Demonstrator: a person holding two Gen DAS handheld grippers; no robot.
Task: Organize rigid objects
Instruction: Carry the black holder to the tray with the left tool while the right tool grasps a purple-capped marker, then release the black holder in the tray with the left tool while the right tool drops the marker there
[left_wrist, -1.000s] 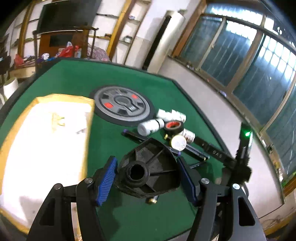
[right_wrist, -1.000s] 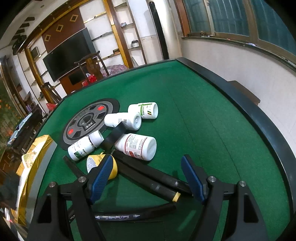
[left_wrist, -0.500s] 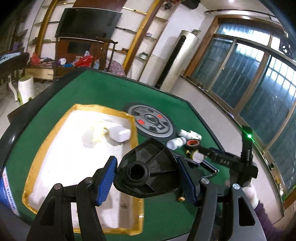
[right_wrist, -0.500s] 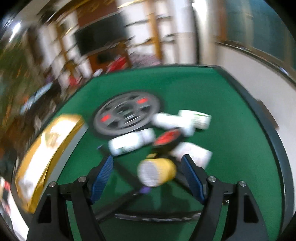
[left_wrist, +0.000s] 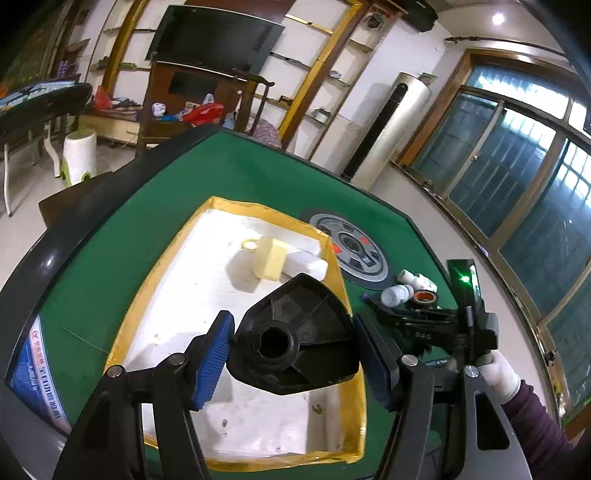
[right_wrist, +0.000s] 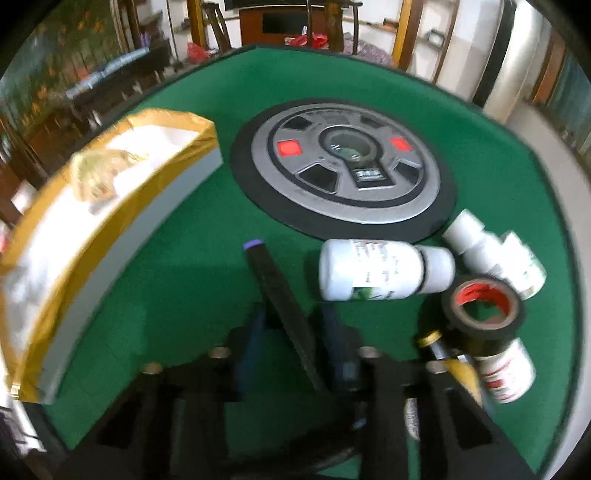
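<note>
Black plastic part (left_wrist: 295, 339), roughly triangular with a round socket, is clamped between the blue pads of the left tongs (left_wrist: 293, 354) and is held in the air over the near half of the white foam box (left_wrist: 184, 295) with the gold-taped rim. Not yet set down. Already in the box, toward 12 o'clock from the part: a pale yellow block (left_wrist: 271, 256) and a white block (left_wrist: 306, 263) touching it.

Right tongs (right_wrist: 295, 332) have just been closing; a long black stick (right_wrist: 282, 306) with a purple tip is seen between the pads, so they are judged clamped on it, though the frame is blurred. The stick lies on the green desk (right_wrist: 184, 258), at 3 o'clock of the box.

Left on the desk, at 1 to 3 o'clock of the stick: a white bottle (right_wrist: 384, 275) on its side, more white bottles (right_wrist: 495, 254) just beside it, a black tape roll (right_wrist: 484, 306) with red core leaning over another bottle (right_wrist: 506, 373), something yellow (right_wrist: 461, 369) partly hidden. A grey round disc (right_wrist: 347, 166) sits in the desk centre, likely fixed.

Judgement: task is early to midway; two items boxed, two in hand, several loose.
</note>
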